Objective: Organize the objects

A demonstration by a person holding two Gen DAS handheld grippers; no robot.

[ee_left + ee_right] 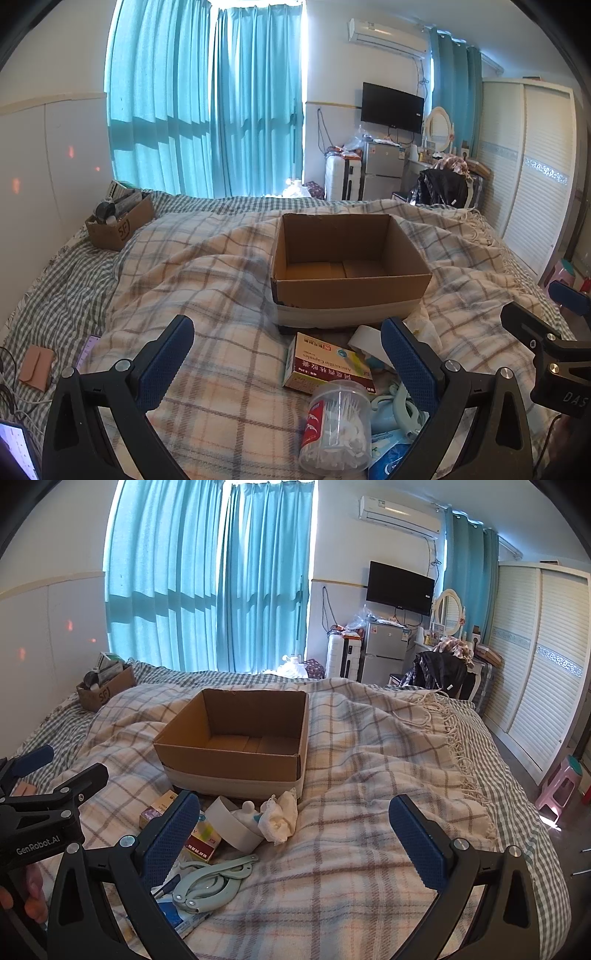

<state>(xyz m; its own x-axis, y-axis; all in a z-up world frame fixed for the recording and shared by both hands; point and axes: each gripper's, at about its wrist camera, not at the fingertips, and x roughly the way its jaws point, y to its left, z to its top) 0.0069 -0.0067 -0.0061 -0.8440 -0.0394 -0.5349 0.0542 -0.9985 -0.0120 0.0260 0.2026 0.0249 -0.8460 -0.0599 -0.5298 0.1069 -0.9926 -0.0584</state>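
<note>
Between the left gripper's (287, 360) wide-spread, empty fingers lies the medicine box (325, 363); right gripper (294, 836) likewise.

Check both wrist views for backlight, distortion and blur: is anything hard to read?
Left wrist view: the window behind the curtains blows out at the top; fisheye bends the walls and blacks the corners; the cardboard box and medicine box stay sharp. Right wrist view: same backlight and bending; the box's inside is shaded but readable; no motion blur.
</note>
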